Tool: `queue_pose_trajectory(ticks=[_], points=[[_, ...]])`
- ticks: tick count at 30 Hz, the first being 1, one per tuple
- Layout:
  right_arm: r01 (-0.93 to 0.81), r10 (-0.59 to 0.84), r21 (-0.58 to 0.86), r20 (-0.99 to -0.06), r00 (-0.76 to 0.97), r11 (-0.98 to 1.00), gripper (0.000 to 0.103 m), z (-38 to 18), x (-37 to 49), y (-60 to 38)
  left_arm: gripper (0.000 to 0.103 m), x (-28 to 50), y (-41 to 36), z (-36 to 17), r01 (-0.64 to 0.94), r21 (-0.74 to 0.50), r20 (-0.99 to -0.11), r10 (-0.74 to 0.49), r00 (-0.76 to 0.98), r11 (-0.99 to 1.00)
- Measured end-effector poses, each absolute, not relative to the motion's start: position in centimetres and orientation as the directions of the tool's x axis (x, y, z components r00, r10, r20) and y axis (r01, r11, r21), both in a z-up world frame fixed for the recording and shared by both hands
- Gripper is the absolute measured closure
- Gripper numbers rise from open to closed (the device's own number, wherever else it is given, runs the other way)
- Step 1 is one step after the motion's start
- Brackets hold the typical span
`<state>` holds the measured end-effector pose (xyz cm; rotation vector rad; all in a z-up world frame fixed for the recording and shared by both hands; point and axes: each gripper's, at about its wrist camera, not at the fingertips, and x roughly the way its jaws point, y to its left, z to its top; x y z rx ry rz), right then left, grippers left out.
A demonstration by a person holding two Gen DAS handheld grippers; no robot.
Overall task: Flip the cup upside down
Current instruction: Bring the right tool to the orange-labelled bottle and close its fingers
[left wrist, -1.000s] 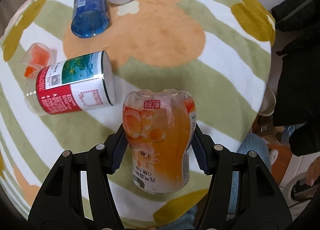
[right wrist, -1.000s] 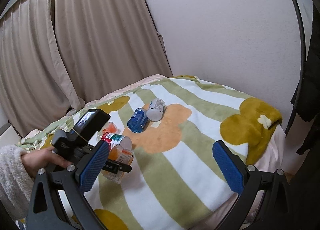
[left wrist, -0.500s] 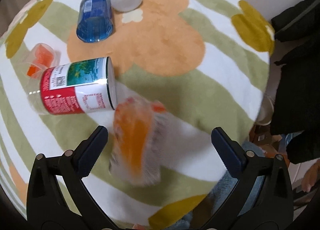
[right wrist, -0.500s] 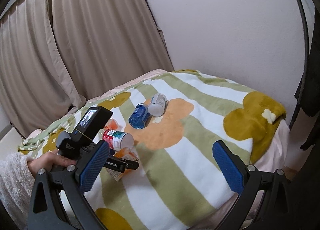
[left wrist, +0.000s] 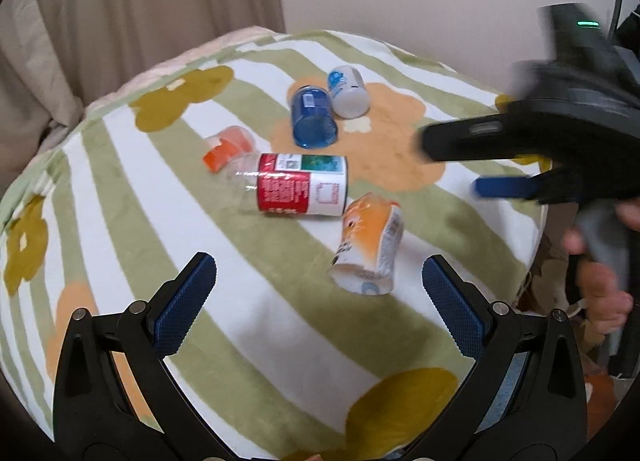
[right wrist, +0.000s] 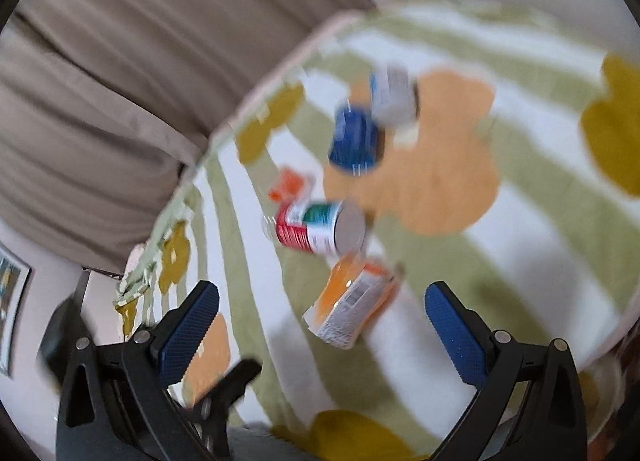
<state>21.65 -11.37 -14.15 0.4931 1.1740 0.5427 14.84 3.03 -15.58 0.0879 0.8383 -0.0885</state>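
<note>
Released a second ago from the left tongs (left wrist: pixel 316 293), the orange cup (left wrist: pixel 370 245) now lies tipped over on the striped blanket (left wrist: pixel 280 341) of the bed — its wide rim faces the camera and its base points away toward the red-and-white cup (left wrist: pixel 302 189), which it sits just beside, perhaps touching. The left tongs have drawn back and up from it; their blue pads (left wrist: pixel 184 303) stand wide apart with nothing between them. In the right wrist view the picture has swung down from the wall and curtain (right wrist: pixel 120 81) to the bed, heavily blurred, so the right tongs (right wrist: pixel 320 333) are plainly on the move; they too are spread and empty, with the orange cup (right wrist: pixel 352 305) framed between their tips but not touched.

For the task this reads as a failed placement: the cup was held with its base up, yet it did not stay standing on the soft blanket — it toppled onto its side. The flip is therefore not done. My judgement is that a fresh pinch across the cup's body is needed, then a firmer set-down on its rim, with the soft surface and the neighbouring cup as the likely troubles.

Farther back lie a blue cup (left wrist: pixel 312 121), a white cup (left wrist: pixel 348 91) and a small clear cup with orange inside (left wrist: pixel 228 145), all on their sides.
</note>
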Motion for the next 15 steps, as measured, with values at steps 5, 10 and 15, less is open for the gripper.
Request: queue_pose_trajectory(ticks=[5, 10, 15], points=[[-0.027, 0.579, 0.585, -0.794, 0.186, 0.810, 0.008, -18.7, 22.8, -8.3, 0.000, 14.2, 5.5, -16.1, 0.080, -0.010, -0.728, -0.062, 0.683, 0.997], [0.033, 0.536, 0.542, -0.838, 0.101, 0.840, 0.035, -22.0, 23.8, -7.1, 0.000, 13.8, 8.0, -16.2, 0.045, -0.112, -0.708, -0.111, 0.698, 0.993], [-0.093, 0.509, 0.505, -0.860, 0.033, 0.858, 0.044, -20.8, 25.1, -6.4, 0.000, 13.8, 10.5, -16.6, 0.000, -0.234, -0.701, -0.168, 0.693, 0.972]])
